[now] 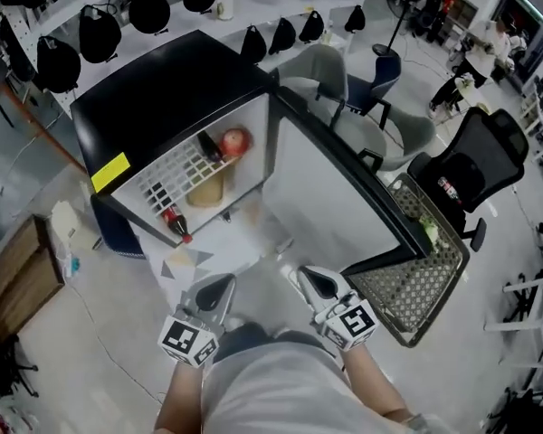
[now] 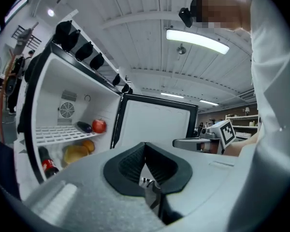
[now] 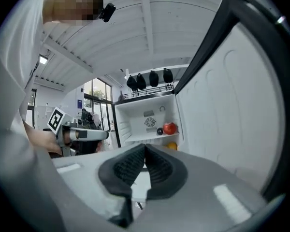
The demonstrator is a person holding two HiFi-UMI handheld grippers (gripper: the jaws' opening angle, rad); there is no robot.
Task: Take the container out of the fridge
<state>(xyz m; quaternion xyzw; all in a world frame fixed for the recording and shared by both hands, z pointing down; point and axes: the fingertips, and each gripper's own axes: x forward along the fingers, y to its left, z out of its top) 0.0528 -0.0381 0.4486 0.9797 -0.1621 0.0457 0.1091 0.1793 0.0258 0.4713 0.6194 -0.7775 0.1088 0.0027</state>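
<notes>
Head view: approach step, I judge; the fridge (image 1: 163, 98) stands open, with the left gripper (image 1: 219, 287) and right gripper (image 1: 315, 280) well short of it; the yellowish container (image 1: 206, 191) sits under the wire shelf (image 1: 176, 165), which bears an apple (image 1: 235, 140). Left gripper view: jaws together, empty; the container's contents can't be made out. Right gripper view: jaws likewise closed on nothing; next comes a reach inside with the jaws opened.

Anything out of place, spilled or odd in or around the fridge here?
Nothing clearly wrong. The fridge door stands open, as the task needs, and no spill shows. Only the bottle stands out: it sits at the fridge's very front edge, perhaps leaning.
</notes>
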